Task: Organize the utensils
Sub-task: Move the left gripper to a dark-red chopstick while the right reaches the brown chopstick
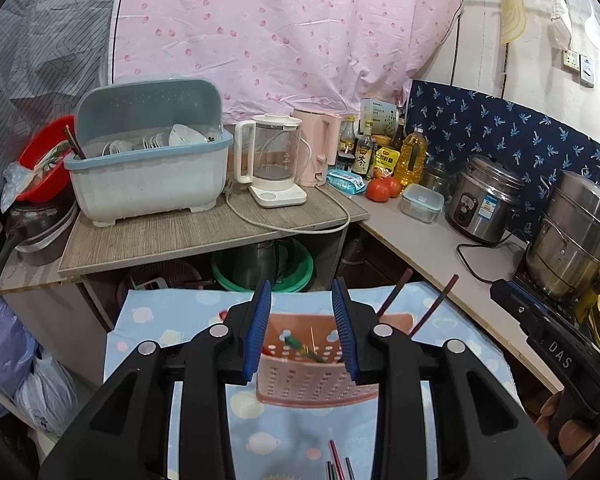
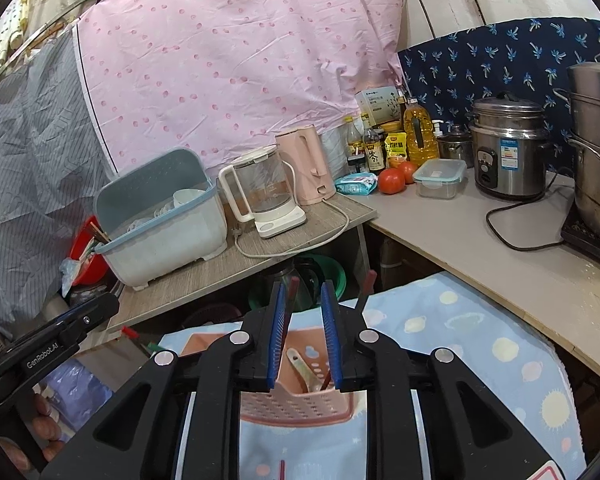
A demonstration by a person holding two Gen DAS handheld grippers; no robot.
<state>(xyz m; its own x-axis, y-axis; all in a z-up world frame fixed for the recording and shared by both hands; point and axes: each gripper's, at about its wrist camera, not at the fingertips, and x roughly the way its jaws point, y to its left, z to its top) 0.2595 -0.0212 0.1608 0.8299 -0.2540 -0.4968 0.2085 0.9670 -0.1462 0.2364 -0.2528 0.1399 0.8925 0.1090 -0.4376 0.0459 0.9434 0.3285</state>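
- Left wrist view: the left gripper [image 1: 302,330] hangs over a pink perforated plastic utensil basket [image 1: 312,384] that stands on a light blue cloth printed with clouds and suns [image 1: 168,320]. Its blue-padded jaws stand partly apart with nothing between them; the basket shows through the gap.
- Inside the basket's left compartment lie a green-tipped utensil [image 1: 296,344] and a thin pale stick [image 1: 313,340].
- Two dark reddish-brown chopsticks [image 1: 436,306] lean out of the basket's right side, their tips rising past the cloth's far edge.
- Near the cloth's front edge lie thin red and dark sticks [image 1: 336,464].
- Right wrist view: the right gripper [image 2: 305,332] is poised over the same basket [image 2: 300,404], jaws a little apart and gripping nothing.
- A pale ceramic spoon [image 2: 304,368] rests tilted in the compartment below the jaws.
- The left gripper's black body [image 2: 56,340] enters at the left edge, fingers of a hand [image 2: 44,428] wrapped on its handle.
- On the wooden counter [image 1: 188,236] behind stand a blue-and-white plastic dish rack with lid [image 1: 148,168] and a clear glass kettle on a white base [image 1: 272,160].
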